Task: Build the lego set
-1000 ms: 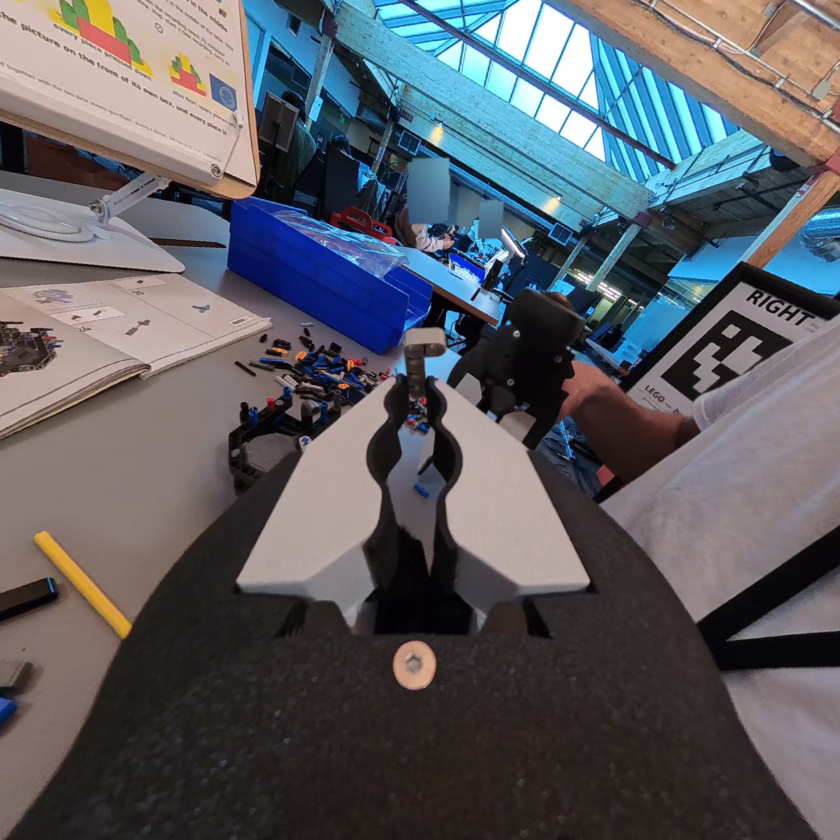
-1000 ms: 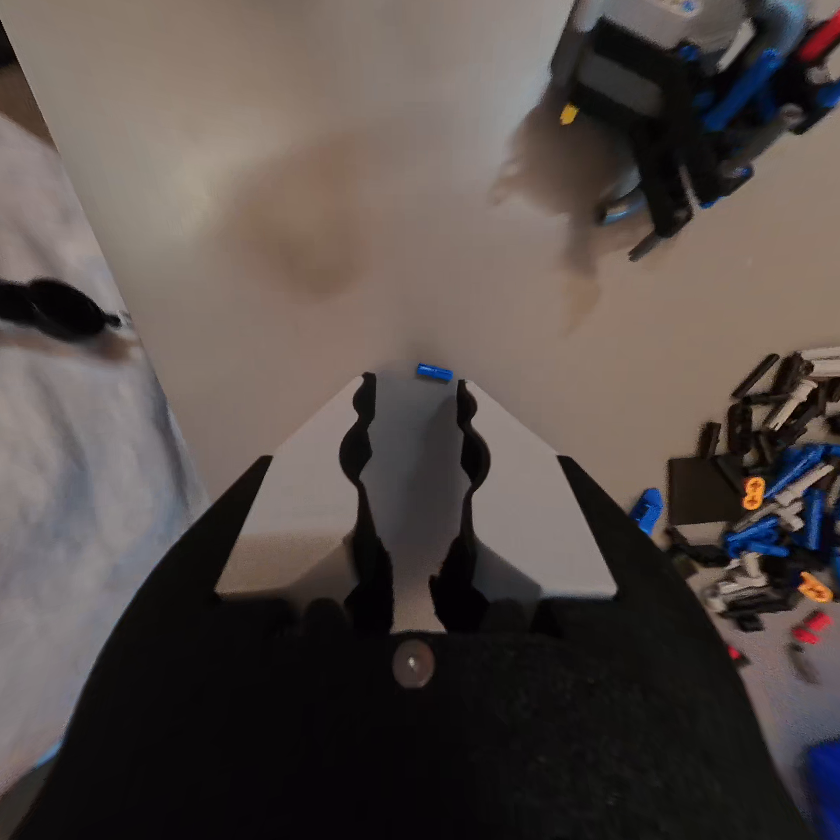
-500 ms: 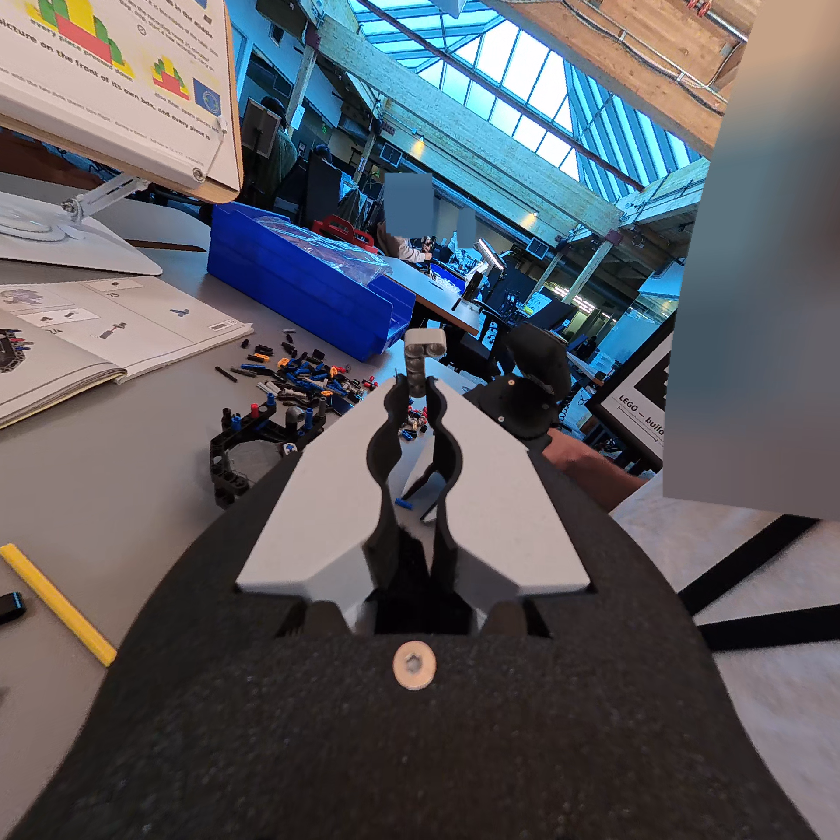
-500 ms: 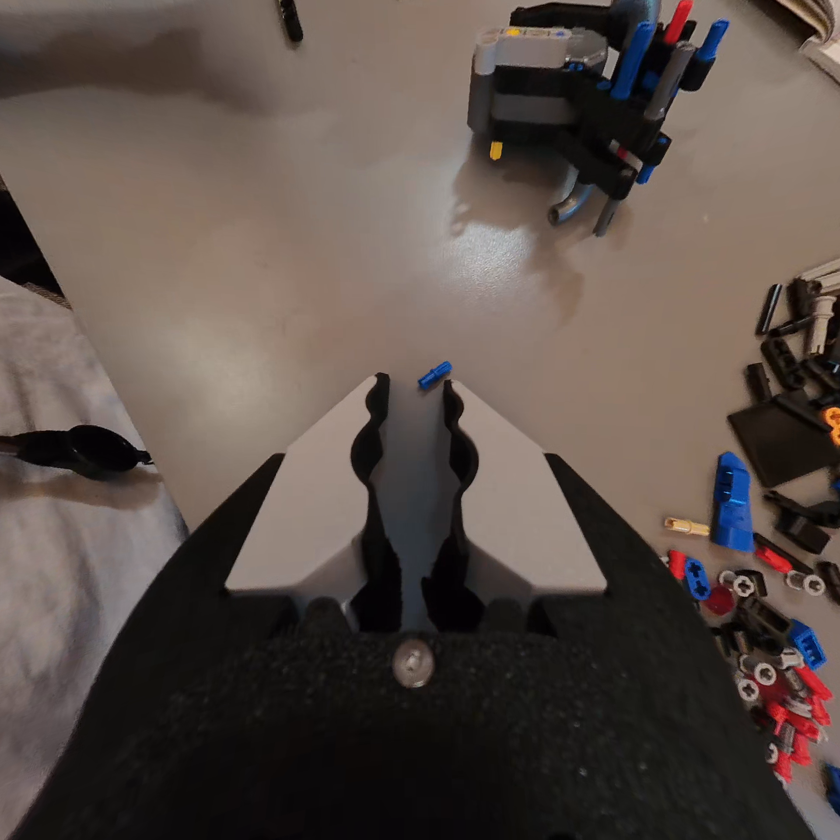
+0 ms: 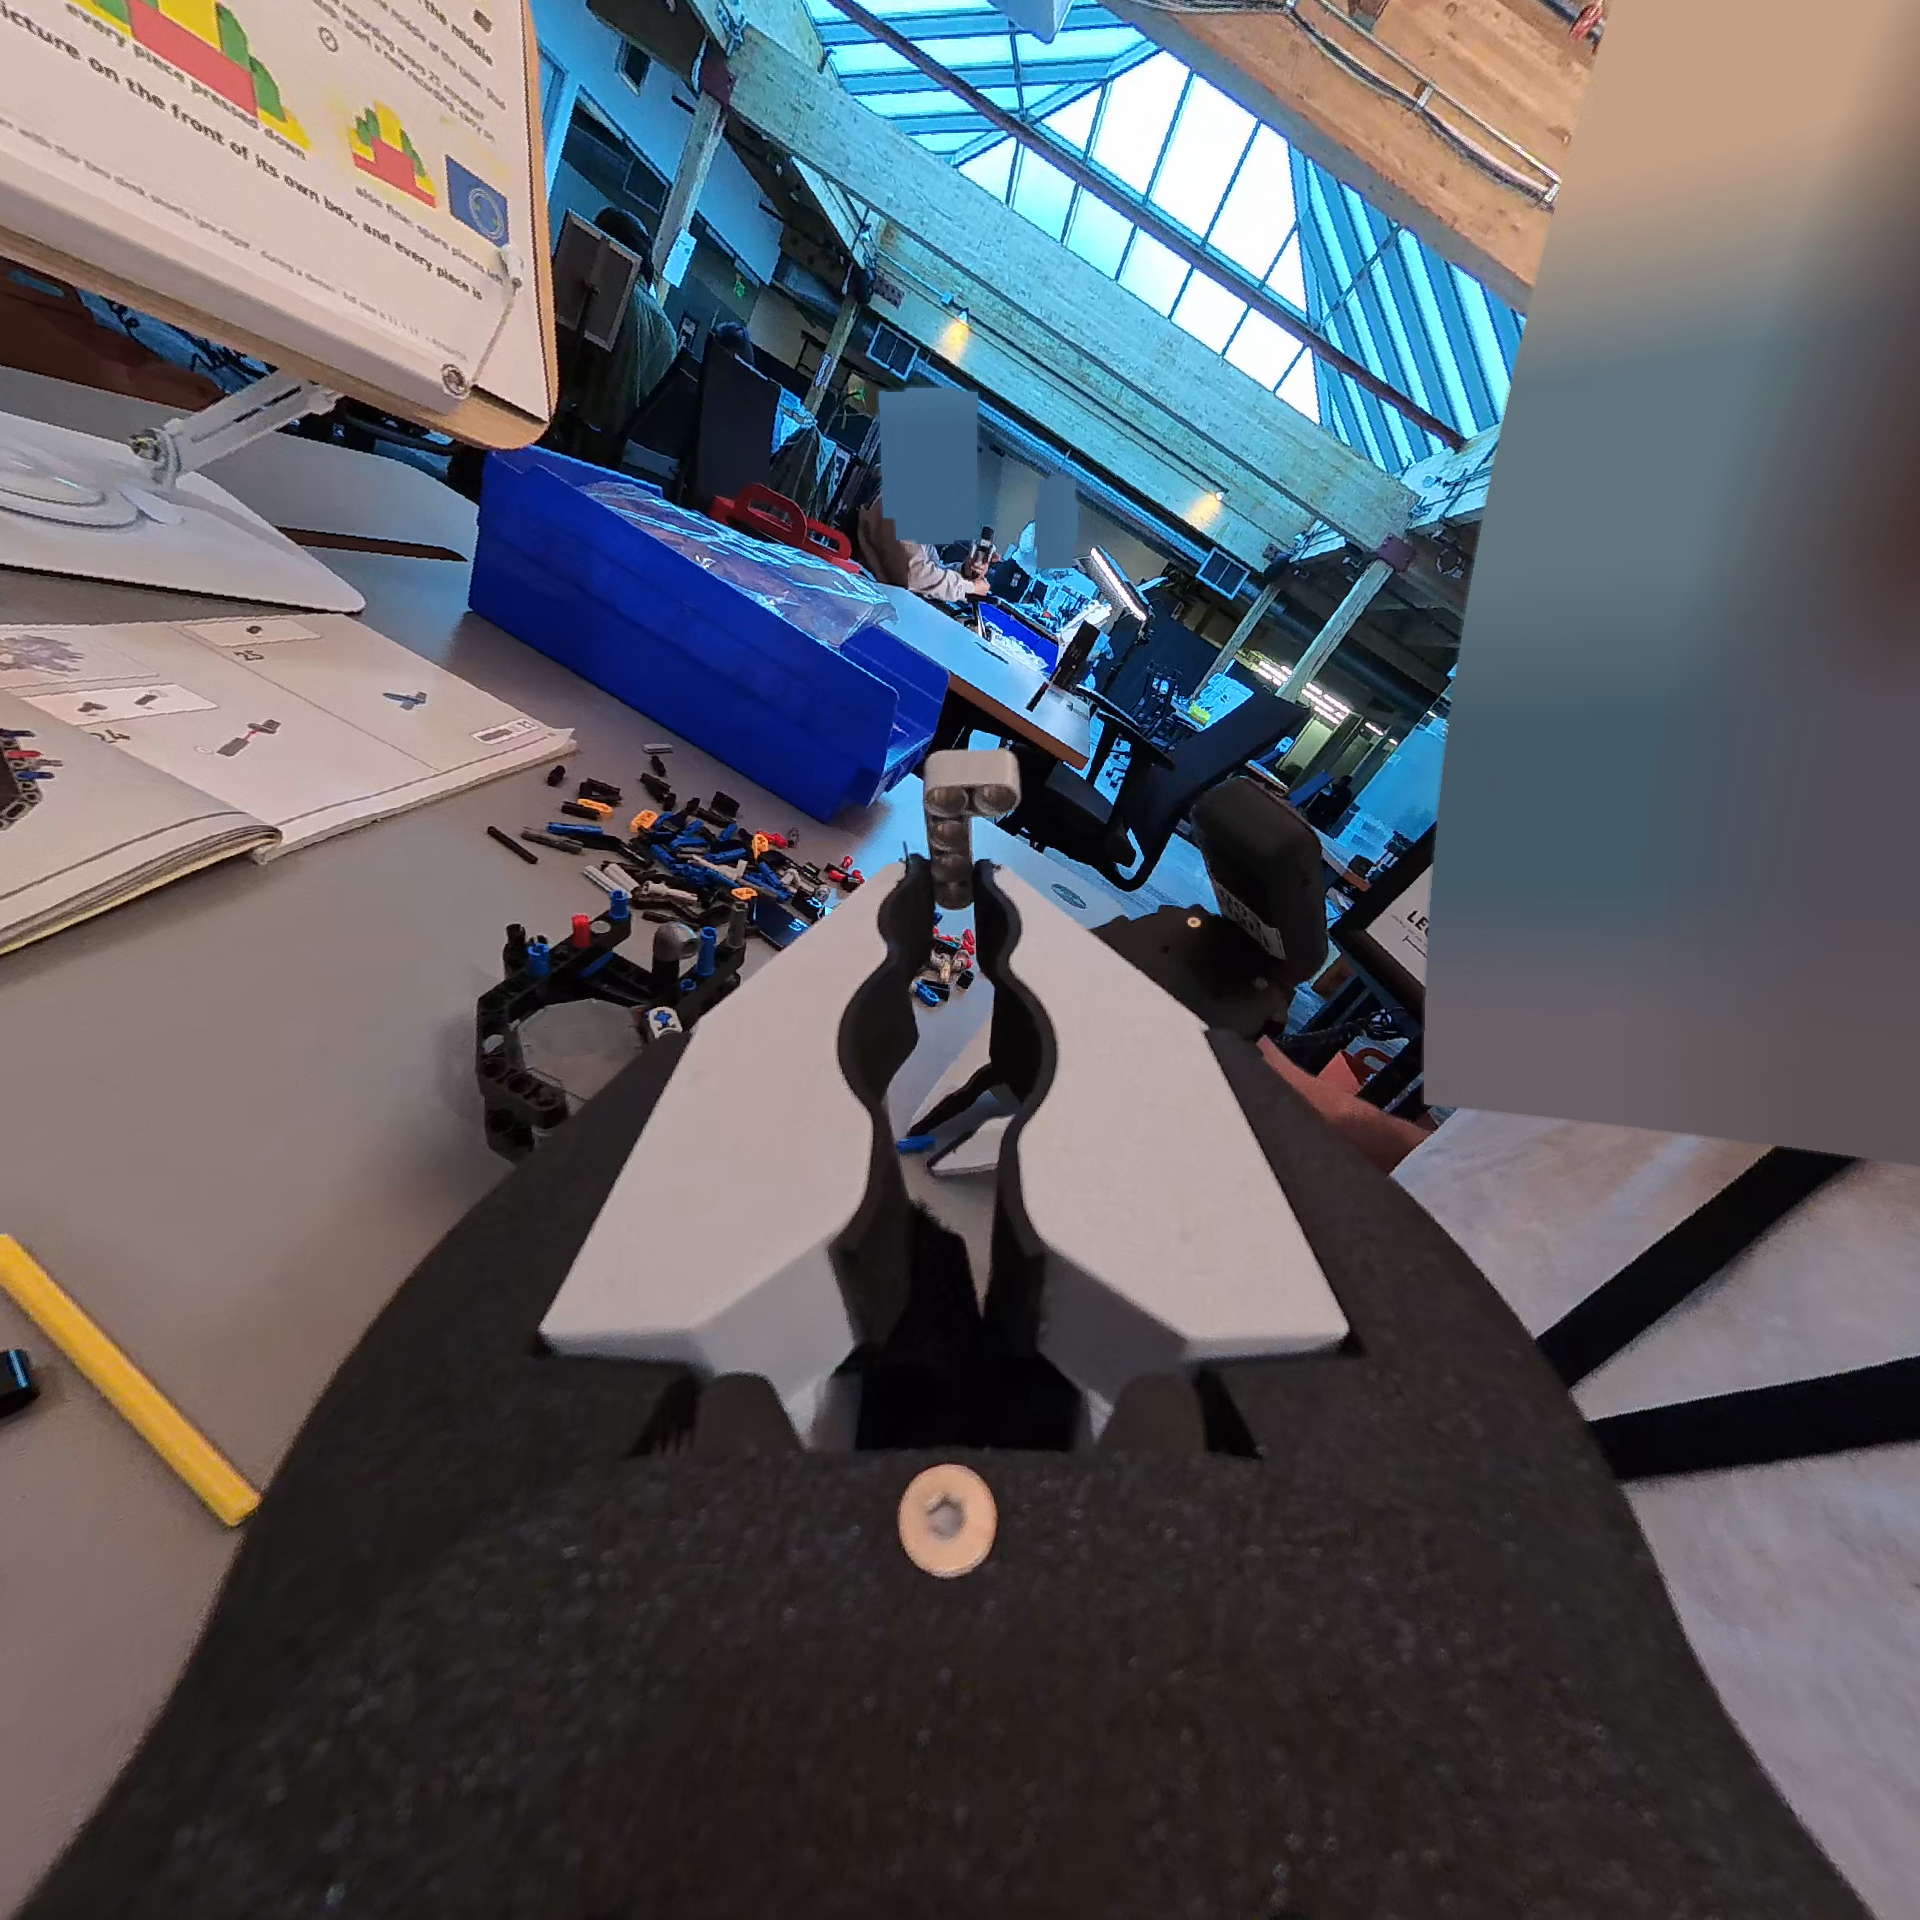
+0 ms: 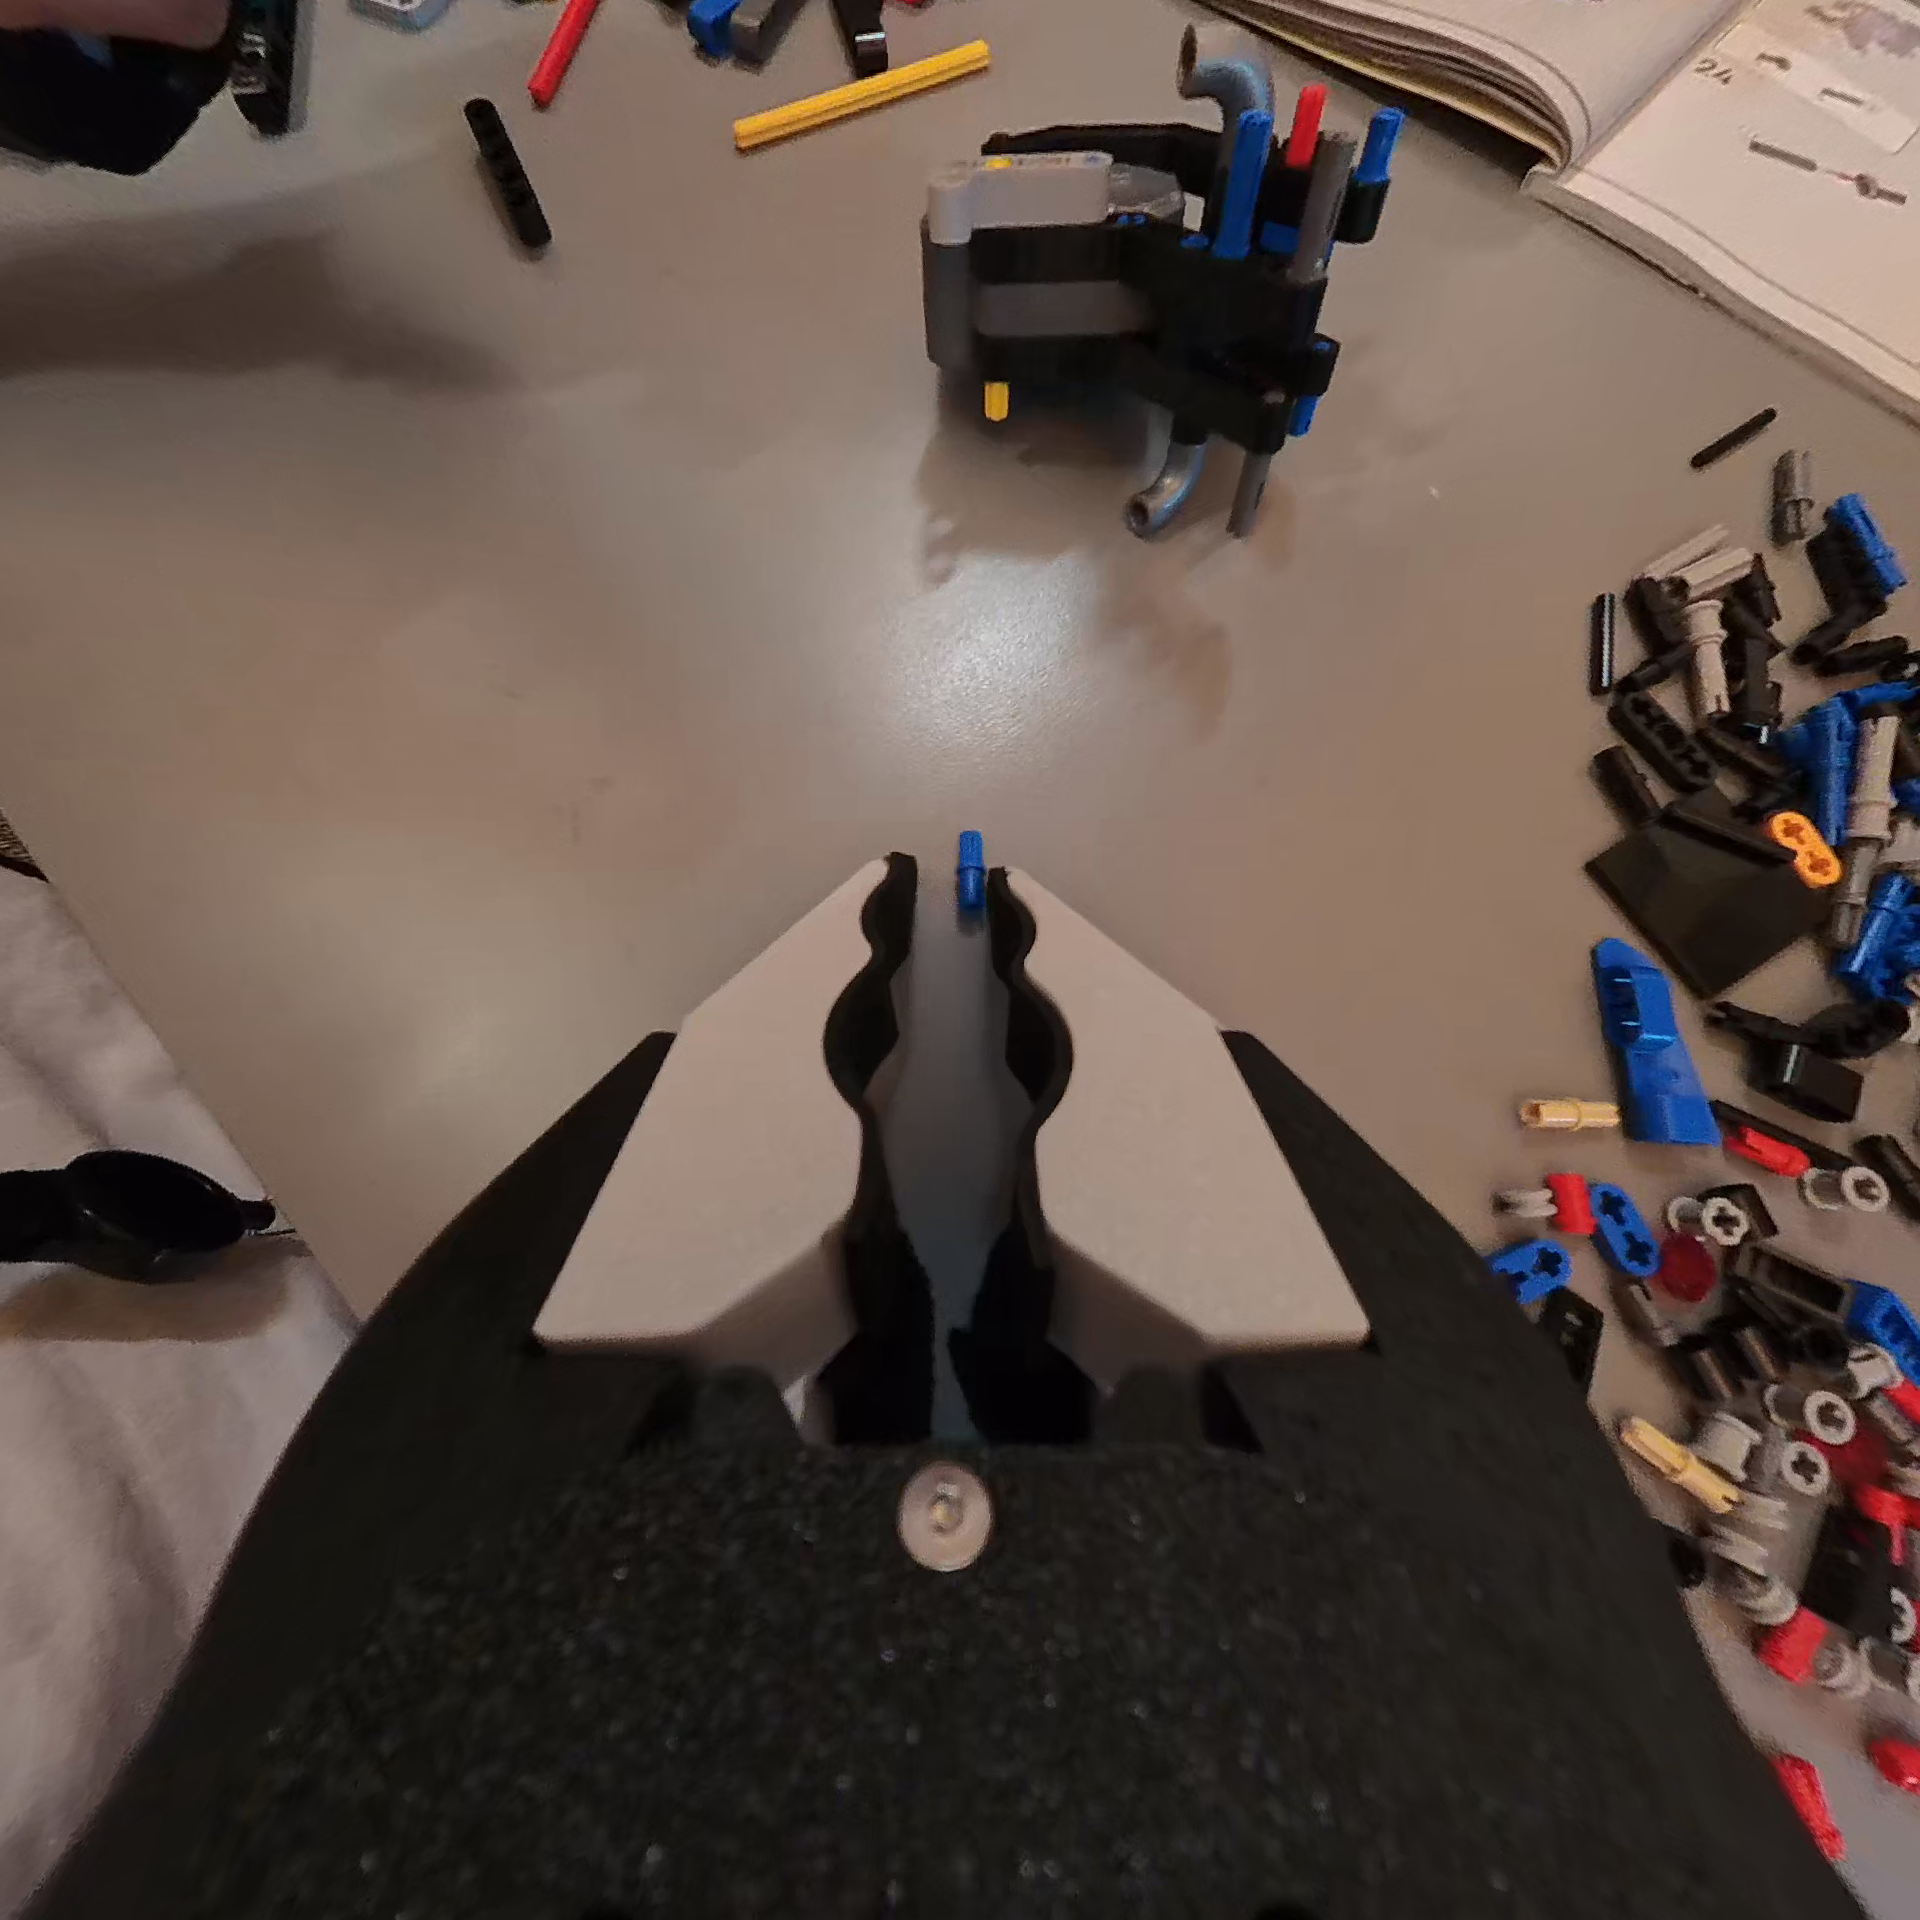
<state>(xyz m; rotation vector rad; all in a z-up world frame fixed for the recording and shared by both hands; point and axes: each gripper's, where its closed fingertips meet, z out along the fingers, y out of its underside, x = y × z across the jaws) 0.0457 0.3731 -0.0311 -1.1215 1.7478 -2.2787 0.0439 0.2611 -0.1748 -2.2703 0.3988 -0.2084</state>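
Observation:
My left gripper is shut on a light grey L-shaped beam and holds it upright above the table. My right gripper points down at the grey table, its jaws a narrow gap apart. A small blue pin lies on the table between its tips, close to the right finger. The right gripper also shows in the left wrist view, low over the table with the pin under it. The partly built black, grey and blue model stands beyond the pin; it also shows in the left wrist view.
A pile of loose pieces lies to the right, also in the left wrist view. An open instruction booklet is at the far right. A yellow axle and a black beam lie beyond. A blue bin stands behind the pile. The left gripper's tips are roughly 20 cm from the right gripper's.
My right gripper has swung round and narrowed its jaws, so the blue pin now lies lengthwise between its tips. My left gripper still holds the grey beam and has shifted slightly.

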